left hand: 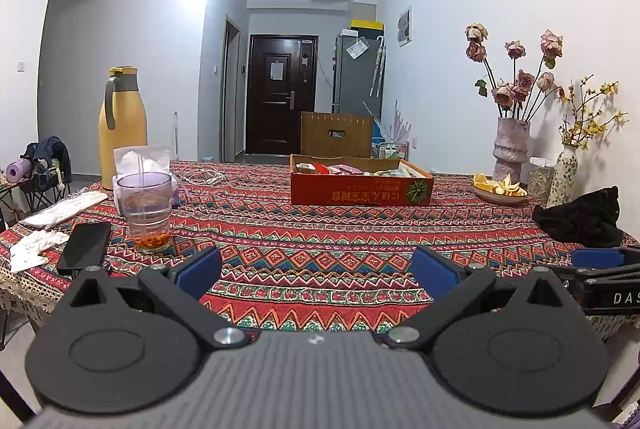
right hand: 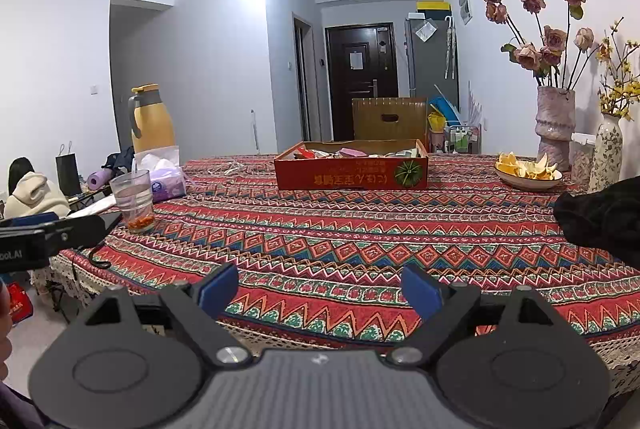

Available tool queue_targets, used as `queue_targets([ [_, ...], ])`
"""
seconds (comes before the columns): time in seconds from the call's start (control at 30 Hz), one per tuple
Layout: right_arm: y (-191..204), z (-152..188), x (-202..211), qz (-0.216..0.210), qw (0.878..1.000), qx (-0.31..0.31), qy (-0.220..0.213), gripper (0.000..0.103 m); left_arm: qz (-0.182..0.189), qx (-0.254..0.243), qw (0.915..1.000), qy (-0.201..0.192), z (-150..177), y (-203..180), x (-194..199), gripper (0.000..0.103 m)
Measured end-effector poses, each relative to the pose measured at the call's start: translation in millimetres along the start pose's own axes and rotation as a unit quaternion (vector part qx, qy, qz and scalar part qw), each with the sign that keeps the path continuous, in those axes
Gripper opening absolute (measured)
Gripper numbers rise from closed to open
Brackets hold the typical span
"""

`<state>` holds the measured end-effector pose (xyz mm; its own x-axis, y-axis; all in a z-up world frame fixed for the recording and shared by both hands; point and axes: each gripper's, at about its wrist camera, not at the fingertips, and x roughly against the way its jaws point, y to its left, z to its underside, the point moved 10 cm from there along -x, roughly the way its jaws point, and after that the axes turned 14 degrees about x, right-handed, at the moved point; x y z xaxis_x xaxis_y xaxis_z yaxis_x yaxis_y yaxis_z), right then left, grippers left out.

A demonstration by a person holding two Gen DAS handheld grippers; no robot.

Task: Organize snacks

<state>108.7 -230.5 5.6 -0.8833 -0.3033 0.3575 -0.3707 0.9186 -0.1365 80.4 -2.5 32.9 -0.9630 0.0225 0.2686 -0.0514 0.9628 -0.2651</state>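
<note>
Snack box: a flat red cardboard box (left hand: 362, 185) sits on the far middle of the bench (left hand: 320, 241), with snack packets (left hand: 352, 169) lying loose inside it.
Snacks now: all the packets I can see are in the box; none lie out on the cloth. That fits sorting about to happen or sorting already done.
Left gripper: the left gripper (left hand: 316, 269) is spread wide with nothing in it, low at the near edge of the bench, well apart from the box.
Right gripper: the right gripper (right hand: 320, 289) is spread wide too and holds nothing, also at the near edge.
How to do it well: go straight over the bare cloth to the box, and keep away from the glass cup (left hand: 146, 213) and the phone (left hand: 84, 247) on the left.
Pinching tip: take one packet at a time by its edge and squeeze softly, so nothing inside gets crushed.
Box writing: yellow letters run along the front, upside down from here, next to a green melon picture (left hand: 417, 191); I cannot read them.
Gripper writing: "DAS" shows on the right one in the left view; letters like "ooLAI" show on the left one in the right view.
</note>
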Motion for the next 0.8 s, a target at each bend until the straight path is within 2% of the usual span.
queue_targets([
  [0.07,-0.1,0.2,-0.2,0.000,1.000,-0.001,0.000,0.089,-0.001,0.000,1.0000,0.000,0.0,0.1,0.1,0.103],
  [0.17,0.0,0.0,-0.2,0.002,1.000,0.000,-0.001,0.098,0.000,0.000,1.0000,0.000,-0.1,0.2,-0.4,0.103],
  [0.47,1.2,0.1,0.3,0.003,1.000,0.000,-0.003,0.098,0.000,0.001,1.0000,0.000,0.0,-0.5,-0.1,0.103],
  [0.57,0.5,-0.1,-0.1,0.008,1.000,0.004,-0.001,0.103,0.000,0.001,1.0000,0.000,0.0,-0.5,-0.5,0.103],
  [0.8,-1.2,0.1,-0.3,0.016,1.000,0.007,0.000,0.103,0.000,0.001,1.0000,0.000,-0.2,-0.8,-0.5,0.103],
])
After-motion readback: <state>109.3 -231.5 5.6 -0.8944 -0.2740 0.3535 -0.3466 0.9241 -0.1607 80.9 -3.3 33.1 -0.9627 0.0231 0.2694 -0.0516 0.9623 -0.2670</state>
